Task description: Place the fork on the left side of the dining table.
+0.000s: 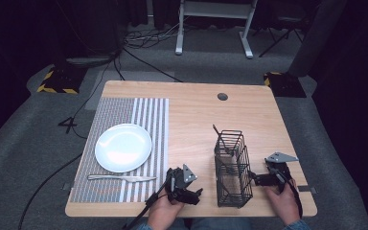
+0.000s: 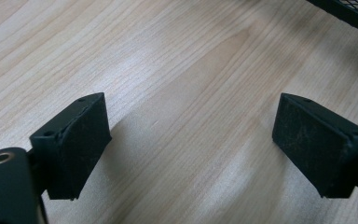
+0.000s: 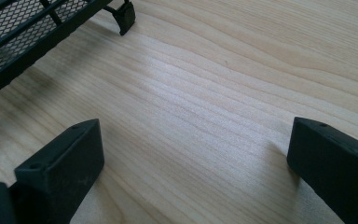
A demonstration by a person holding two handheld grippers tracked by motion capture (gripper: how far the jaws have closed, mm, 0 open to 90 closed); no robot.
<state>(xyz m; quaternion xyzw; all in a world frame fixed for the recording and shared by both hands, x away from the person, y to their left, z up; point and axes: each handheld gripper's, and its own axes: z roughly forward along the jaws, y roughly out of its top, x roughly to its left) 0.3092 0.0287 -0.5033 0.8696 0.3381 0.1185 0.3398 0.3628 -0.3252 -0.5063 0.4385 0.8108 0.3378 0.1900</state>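
A black wire basket [image 1: 232, 168] stands on the wooden table [image 1: 191, 115] near its front edge, with a utensil handle [image 1: 219, 136] sticking out of it. My left gripper [image 1: 197, 194] rests on the table just left of the basket, open, with bare wood between its jaws [image 2: 193, 144]. My right gripper [image 1: 253, 176] lies to the basket's right, pointing at it, open and holding nothing [image 3: 193, 163]. A corner of the basket [image 3: 32, 32] shows at the top left of the right gripper view. A white plate [image 1: 123, 147] and a table knife [image 1: 122, 178] lie on a striped placemat [image 1: 148, 120] at the left.
The basket's mesh edge [image 2: 349, 14] crosses the top right corner of the left gripper view. A round cable hole [image 1: 222, 96] sits near the table's far edge. Cables [image 1: 143, 38] and a white frame [image 1: 215, 24] are on the floor beyond the table.
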